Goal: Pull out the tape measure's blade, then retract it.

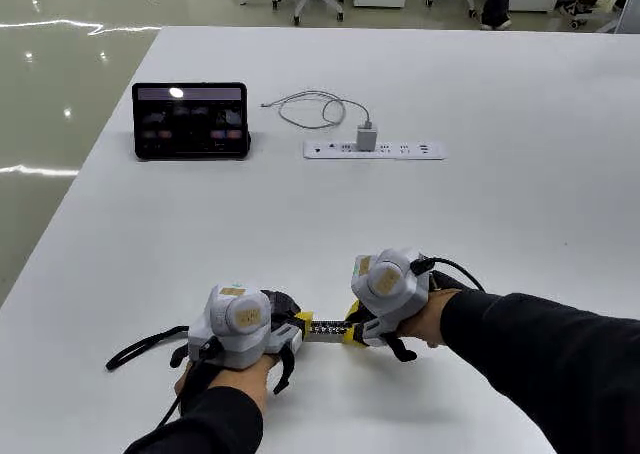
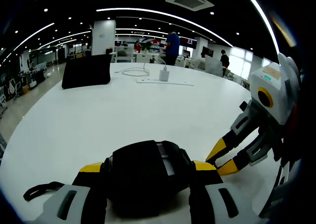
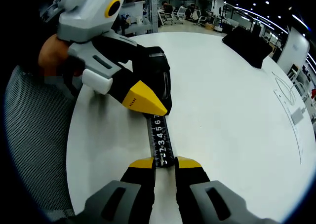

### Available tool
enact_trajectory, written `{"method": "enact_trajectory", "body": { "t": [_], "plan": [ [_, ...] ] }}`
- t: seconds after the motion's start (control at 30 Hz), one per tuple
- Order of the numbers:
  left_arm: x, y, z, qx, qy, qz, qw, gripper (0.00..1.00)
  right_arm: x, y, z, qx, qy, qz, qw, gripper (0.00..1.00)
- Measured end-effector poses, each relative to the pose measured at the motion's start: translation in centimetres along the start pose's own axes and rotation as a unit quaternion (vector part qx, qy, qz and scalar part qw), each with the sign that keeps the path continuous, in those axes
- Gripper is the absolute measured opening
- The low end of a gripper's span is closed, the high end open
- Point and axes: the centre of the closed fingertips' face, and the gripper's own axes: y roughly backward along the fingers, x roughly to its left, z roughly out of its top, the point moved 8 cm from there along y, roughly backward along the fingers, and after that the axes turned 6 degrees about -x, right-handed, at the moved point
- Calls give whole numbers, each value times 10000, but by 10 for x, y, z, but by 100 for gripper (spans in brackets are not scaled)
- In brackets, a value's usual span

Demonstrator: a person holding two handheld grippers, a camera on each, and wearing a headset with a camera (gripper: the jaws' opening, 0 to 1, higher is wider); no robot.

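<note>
One black boxy tape measure (image 3: 160,76), two grey yellow-tipped grippers. The left gripper (image 2: 148,167) squeezes its case; the right gripper (image 3: 165,163) pinches the short, pale numbered blade (image 3: 160,135).

Head view from above, 2 gripper views low, close, facing across tape measure (image 2: 145,174)

near the front edge of the worktop (image 1: 400,224) the tape measure (image 3: 157,68) sits between the jaws of the left tool (image 2: 148,167), its blade (image 3: 161,140) running right into the jaws of the right tool (image 3: 164,163) just beside it. far behind, the tablet (image 1: 190,120) stands left of the power strip (image 1: 400,151), with the cable (image 1: 315,109) behind that
</note>
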Motion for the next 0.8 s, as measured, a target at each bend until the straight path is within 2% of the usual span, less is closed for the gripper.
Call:
{"method": "enact_trajectory", "body": {
  "t": [0.8],
  "plan": [
    [1,0,0,2,17,-21,10000,64,2,-11,12,-110,33,119,9999,11]
  ]
}}
